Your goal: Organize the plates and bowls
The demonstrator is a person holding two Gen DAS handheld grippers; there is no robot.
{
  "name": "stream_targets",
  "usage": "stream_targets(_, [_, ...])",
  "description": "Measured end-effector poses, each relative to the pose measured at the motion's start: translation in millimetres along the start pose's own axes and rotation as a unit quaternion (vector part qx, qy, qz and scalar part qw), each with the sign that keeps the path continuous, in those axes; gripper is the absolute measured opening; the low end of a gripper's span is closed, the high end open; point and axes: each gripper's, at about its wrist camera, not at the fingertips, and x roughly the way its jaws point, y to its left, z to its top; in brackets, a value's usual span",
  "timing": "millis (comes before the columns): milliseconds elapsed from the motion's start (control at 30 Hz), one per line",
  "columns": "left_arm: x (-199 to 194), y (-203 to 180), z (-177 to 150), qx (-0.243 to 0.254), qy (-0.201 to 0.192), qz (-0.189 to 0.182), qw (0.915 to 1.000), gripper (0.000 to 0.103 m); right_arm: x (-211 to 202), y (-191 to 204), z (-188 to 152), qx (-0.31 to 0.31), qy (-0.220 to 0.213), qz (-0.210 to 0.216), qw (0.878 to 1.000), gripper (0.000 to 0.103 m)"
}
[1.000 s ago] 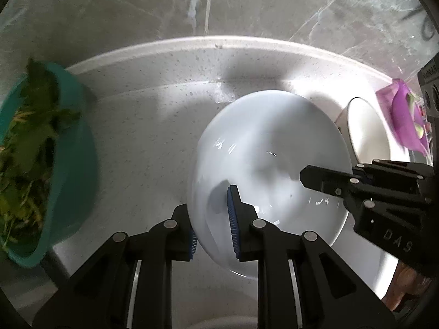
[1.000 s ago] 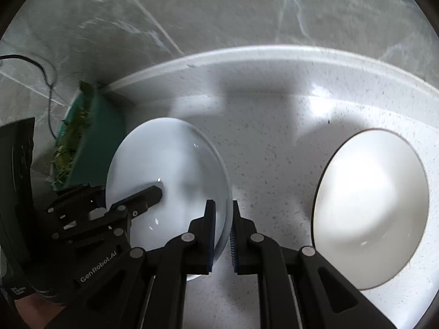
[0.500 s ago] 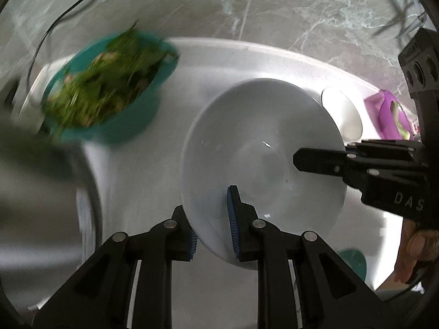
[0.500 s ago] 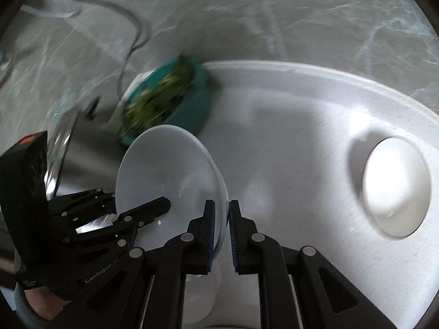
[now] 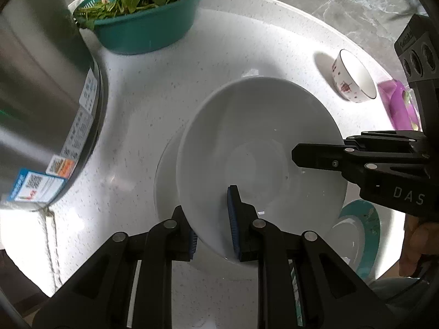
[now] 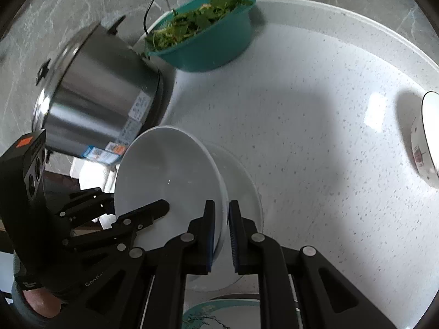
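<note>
White bowl (image 5: 258, 148), clamped at opposite rims by left gripper (image 5: 212, 231) and right gripper (image 6: 219, 235), above a white plate (image 6: 241, 181) near steel pot (image 6: 96, 93).

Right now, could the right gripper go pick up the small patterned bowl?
Probably not yet. The right gripper is shut on the white plate's rim, sharing it with the left gripper. The counter toward the small bowl looks clear, but the plate must be put down first.

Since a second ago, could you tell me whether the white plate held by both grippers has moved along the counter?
Yes. The white plate has travelled away from the small patterned bowl toward the steel pot, and now hangs over another white plate.
</note>
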Motion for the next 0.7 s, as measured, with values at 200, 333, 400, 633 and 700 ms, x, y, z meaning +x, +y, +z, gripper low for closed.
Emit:
stream_targets(200, [13.2,-1.2,-4.9,0.002,0.002,0.013,0.9999,0.017,12.6,0.9,-5.0,-0.003,0.016,-0.010,1.000,0.012])
stream_targets(333, [21.3,-2.3,-8.2,0.002,0.002,0.024,0.9997,0.017,21.3,0.7,-8.9,-0.001,0.025,-0.014,1.000,0.012])
stream_targets(400, [25.3,-1.0,-9.7,0.000,0.005,0.027,0.9996,0.018,26.2,0.5,-10.8,0.000,0.029,-0.017,0.999,0.012])
stream_targets(633, [31.7,0.4,-12.4,-0.005,-0.005,0.034,0.9994,0.018,32.7,1.6,-14.5,-0.005,0.033,-0.027,0.999,0.012])
stream_targets(700, [31.0,0.4,-13.6,-0.007,-0.010,0.036,0.9993,0.018,32.6,2.9,-14.9,-0.008,0.033,-0.032,0.999,0.012])
